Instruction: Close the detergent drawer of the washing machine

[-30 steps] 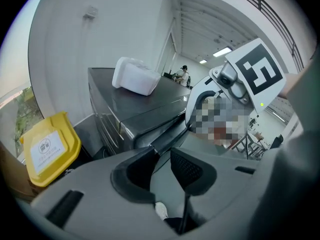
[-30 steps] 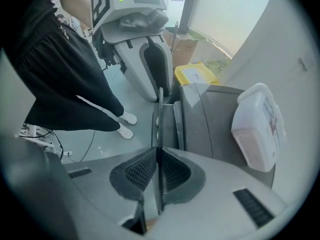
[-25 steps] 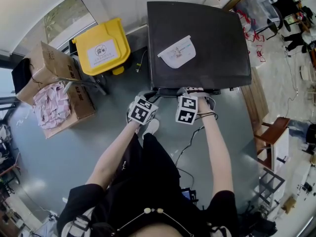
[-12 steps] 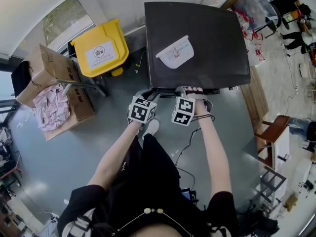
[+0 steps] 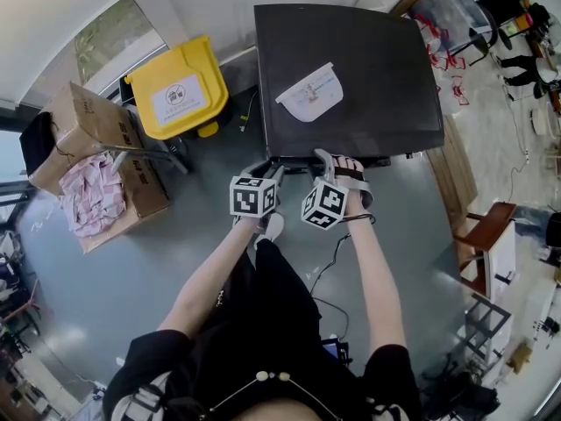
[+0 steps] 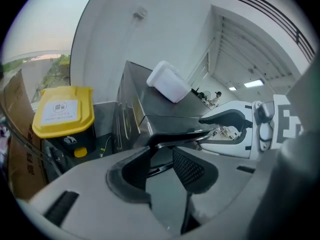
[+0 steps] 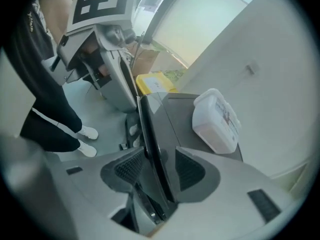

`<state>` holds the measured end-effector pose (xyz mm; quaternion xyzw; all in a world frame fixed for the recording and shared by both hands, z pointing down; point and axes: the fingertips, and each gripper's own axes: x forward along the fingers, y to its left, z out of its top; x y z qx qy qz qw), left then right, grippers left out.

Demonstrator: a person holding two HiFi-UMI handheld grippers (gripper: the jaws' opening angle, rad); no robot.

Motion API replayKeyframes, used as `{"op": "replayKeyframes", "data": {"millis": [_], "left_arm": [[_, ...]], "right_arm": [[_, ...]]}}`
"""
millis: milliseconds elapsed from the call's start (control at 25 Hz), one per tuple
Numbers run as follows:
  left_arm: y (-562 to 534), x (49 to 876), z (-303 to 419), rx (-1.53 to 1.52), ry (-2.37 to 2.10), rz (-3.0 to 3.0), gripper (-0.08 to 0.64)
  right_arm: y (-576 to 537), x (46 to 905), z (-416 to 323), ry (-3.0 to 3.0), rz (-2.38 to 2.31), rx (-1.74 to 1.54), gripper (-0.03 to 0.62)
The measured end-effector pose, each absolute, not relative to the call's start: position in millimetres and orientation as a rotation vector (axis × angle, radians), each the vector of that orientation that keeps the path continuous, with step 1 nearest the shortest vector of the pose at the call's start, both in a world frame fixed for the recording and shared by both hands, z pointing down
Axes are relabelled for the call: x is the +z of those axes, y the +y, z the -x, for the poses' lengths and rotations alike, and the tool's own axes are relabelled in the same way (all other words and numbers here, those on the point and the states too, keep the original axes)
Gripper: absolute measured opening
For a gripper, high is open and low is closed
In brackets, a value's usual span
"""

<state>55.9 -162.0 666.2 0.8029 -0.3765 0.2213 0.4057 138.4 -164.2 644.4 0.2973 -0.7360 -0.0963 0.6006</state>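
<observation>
The dark washing machine stands in front of me with a white detergent container lying on its top. Both grippers are at its upper front edge, where the detergent drawer front runs as a thin dark strip. My right gripper has just been opening; the strip passes between its pads, which do not press on it. My left gripper has also been opening, and it stands open just short of the same edge. In the head view the left gripper and right gripper sit side by side. How far out the drawer stands is hidden.
A yellow-lidded bin stands left of the machine, with cardboard boxes and pink cloth further left. A wooden stool is at the right. A cable trails on the grey floor by my feet.
The right gripper's marker cube has rolled and come slightly back from the machine's edge. The left cube has rolled too. The machine and container have not moved.
</observation>
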Motion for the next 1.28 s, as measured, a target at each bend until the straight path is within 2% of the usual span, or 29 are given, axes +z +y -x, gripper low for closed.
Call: {"op": "replayKeyframes", "data": {"millis": [120, 280, 480, 600, 760, 920, 1080, 1280], "left_arm": [[-162, 668, -53, 0.5, -0.962, -1.974, 0.129], [-162, 669, -54, 0.514, -0.942, -1.984, 0.129], [-161, 663, -53, 0.566, -0.954, -2.068, 0.127], [-158, 642, -50, 0.543, -0.919, -2.173, 0.117], [-153, 579, -44, 0.374, -0.833, -2.378, 0.087], [-145, 492, -38, 0.185, -0.802, -2.589, 0.029], [-131, 413, -42, 0.054, -0.748, -2.809, 0.008], [-108, 356, -45, -0.075, -0.676, -2.959, 0.006]], "right_arm": [[-168, 643, -139, -1.721, -0.746, -0.2, 0.244], [-168, 644, -140, -1.71, -0.781, -0.207, 0.232], [-164, 642, -141, -1.708, -0.823, -0.202, 0.201], [-159, 624, -141, -1.778, -0.988, -0.118, 0.134], [-146, 559, -131, -2.048, -1.387, 0.169, 0.092], [-122, 471, -123, -2.342, -1.729, 0.299, 0.005], [-99, 399, -116, -2.516, -1.867, 0.227, 0.003], [-75, 345, -114, -2.572, -1.987, 0.074, 0.003]]}}
